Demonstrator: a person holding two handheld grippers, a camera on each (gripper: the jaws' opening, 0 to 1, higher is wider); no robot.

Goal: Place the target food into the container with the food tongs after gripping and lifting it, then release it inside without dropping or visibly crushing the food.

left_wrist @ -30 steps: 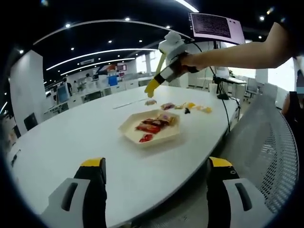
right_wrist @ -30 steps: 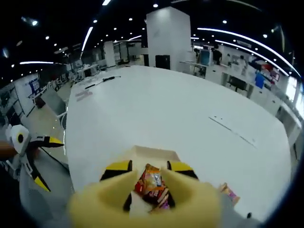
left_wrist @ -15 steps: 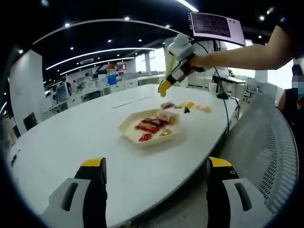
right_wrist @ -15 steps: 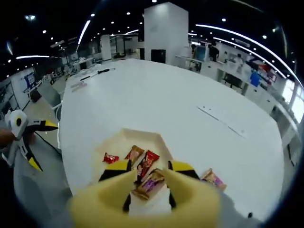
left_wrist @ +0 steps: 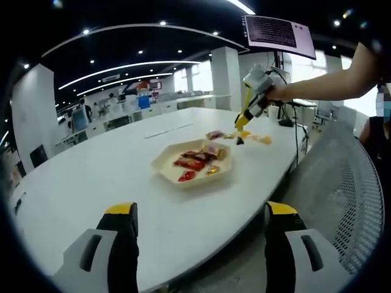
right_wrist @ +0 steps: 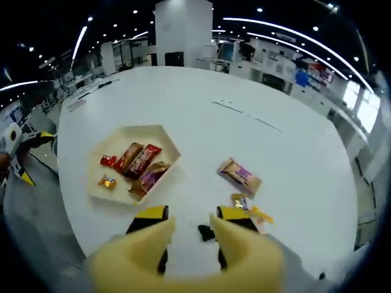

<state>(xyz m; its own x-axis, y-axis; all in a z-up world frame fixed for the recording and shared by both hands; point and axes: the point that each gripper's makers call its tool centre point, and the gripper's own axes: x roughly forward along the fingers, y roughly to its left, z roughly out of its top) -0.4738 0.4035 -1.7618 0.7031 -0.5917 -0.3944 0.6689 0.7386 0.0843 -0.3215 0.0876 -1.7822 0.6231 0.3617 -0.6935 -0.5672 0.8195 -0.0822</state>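
Snacks in bright wrappers [left_wrist: 197, 163] lie inside the pale, angular tray [left_wrist: 168, 171] near the middle of the white table [left_wrist: 91, 183] in the left gripper view, at about 12 o'clock from the left gripper [left_wrist: 195, 244], well apart from it; its two jaws stand wide with nothing between them, hanging off the near table edge. At roughly 1 o'clock from the tray, more loose snacks [left_wrist: 252, 138] sit on the table, and the right gripper with its yellow tongs [left_wrist: 242, 119] hovers just above them, held by a person's arm [left_wrist: 324, 85] coming in from the right. In the right gripper view, the tray [right_wrist: 165, 139] lies at about 10 o'clock from the right gripper [right_wrist: 190, 221], holding red, brown and gold packets [right_wrist: 139, 163]. The yellow tong tips are parted, gripping nothing; a small dark piece [right_wrist: 206, 232] lies on the table between them. A purple-wrapped snack [right_wrist: 239, 176] rests at 1 o'clock, and a yellow-wrapped one [right_wrist: 253, 212] just beside the right tip. The left gripper [right_wrist: 18, 152] shows at the far left edge.
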